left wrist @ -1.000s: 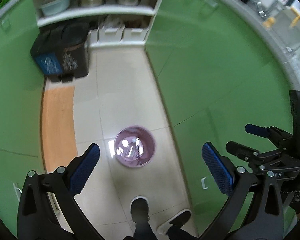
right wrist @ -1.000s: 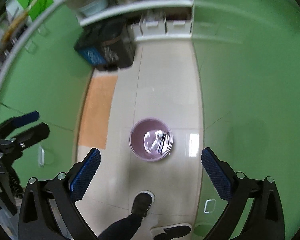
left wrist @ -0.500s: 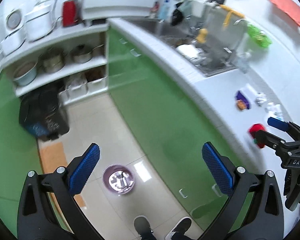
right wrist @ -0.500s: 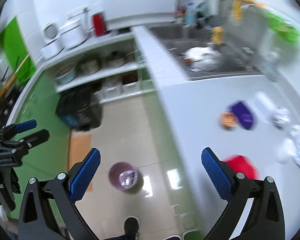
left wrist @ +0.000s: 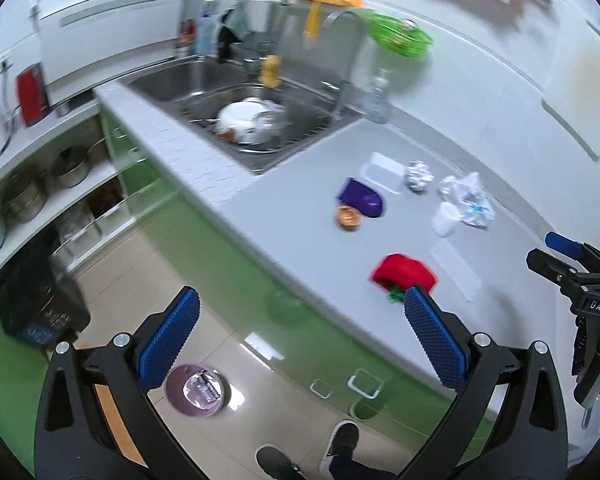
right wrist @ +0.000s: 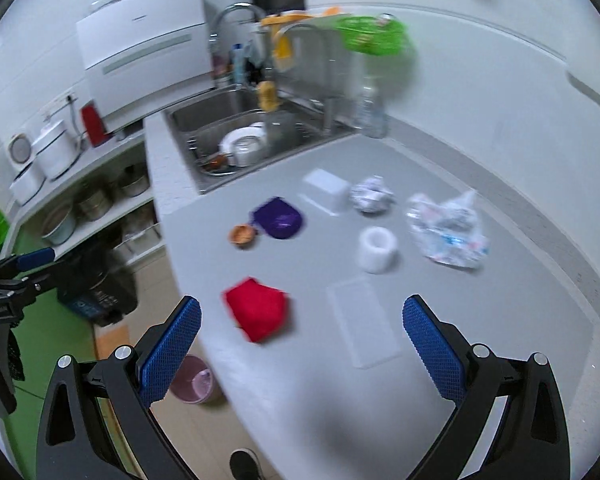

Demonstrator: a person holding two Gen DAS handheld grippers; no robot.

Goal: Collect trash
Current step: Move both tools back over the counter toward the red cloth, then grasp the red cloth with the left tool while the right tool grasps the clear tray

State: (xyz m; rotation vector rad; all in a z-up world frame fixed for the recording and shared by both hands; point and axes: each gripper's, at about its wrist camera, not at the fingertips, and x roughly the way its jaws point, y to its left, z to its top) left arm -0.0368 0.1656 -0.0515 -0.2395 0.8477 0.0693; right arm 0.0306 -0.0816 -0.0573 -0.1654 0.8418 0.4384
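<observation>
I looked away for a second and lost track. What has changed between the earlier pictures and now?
Both grippers swung up from the floor, where they looked down on the round pink waste bin, to the grey kitchen counter strewn with trash. The left gripper and right gripper stayed open and empty; nothing was grasped or released. The bin sits in the same spot on the floor, with trash inside.

One red bag [right wrist: 258, 309], one purple pouch [right wrist: 279, 219], one white cup [right wrist: 377, 249], one crumpled wrapper [right wrist: 446, 231], one foil ball [right wrist: 371, 195], one bin [left wrist: 195, 389]
</observation>
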